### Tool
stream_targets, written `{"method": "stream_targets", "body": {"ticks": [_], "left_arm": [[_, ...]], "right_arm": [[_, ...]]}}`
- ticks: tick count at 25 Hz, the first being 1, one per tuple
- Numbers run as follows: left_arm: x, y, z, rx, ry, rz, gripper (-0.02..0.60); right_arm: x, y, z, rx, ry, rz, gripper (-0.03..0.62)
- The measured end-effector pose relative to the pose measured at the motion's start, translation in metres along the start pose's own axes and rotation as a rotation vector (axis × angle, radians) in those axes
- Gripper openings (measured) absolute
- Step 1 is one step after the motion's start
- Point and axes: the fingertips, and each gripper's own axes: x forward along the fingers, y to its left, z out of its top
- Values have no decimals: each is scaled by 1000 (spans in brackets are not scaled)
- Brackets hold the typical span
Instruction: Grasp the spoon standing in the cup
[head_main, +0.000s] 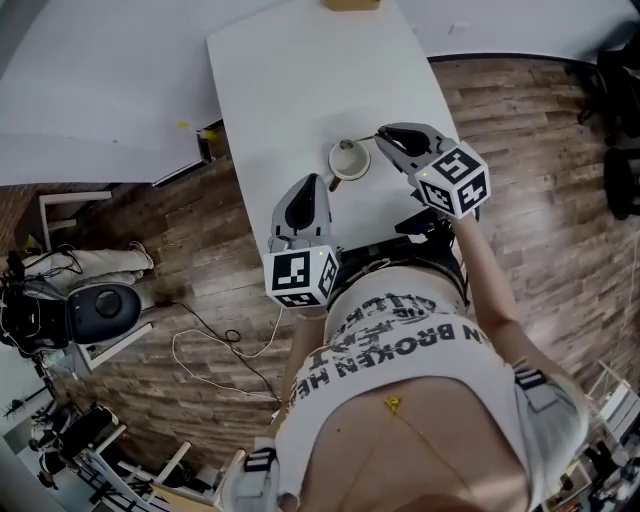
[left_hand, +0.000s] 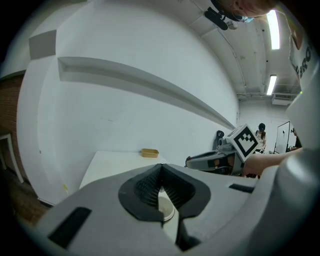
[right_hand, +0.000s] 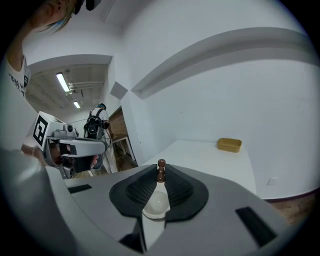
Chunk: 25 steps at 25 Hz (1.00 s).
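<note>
The right gripper (right_hand: 161, 176) has its jaws pressed nearly together, pinching the spoon (right_hand: 160, 170) by the upper part of its handle. The brown knob at the handle's end pokes up just above the dark ribbed pads (right_hand: 141, 189). Below the knob the pale handle runs down into the gap between the jaws, where a white round shape shows. Whether the spoon's lower end sits in the cup cannot be told. In the head view this gripper hangs just beside the white cup (head_main: 349, 160), to the upper right of it. The cup stands on the white table (head_main: 290, 80).

The left gripper (left_hand: 161, 172) has its jaws closed tip to tip with nothing between them. The cup shows past them, low in the gap. A small tan box (right_hand: 229, 144) sits at the table's far end.
</note>
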Motion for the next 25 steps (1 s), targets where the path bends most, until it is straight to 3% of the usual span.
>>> {"method": "stream_targets", "body": {"ticks": [11,25], "left_arm": [[-2,7,2,-3,-10,14,-5],[2,2,7,4,-21,1,-5]], "right_arm": [[-27,18,59,-110,-130,-22,46],[-43,31,82,-169,-198,-30,46]]}}
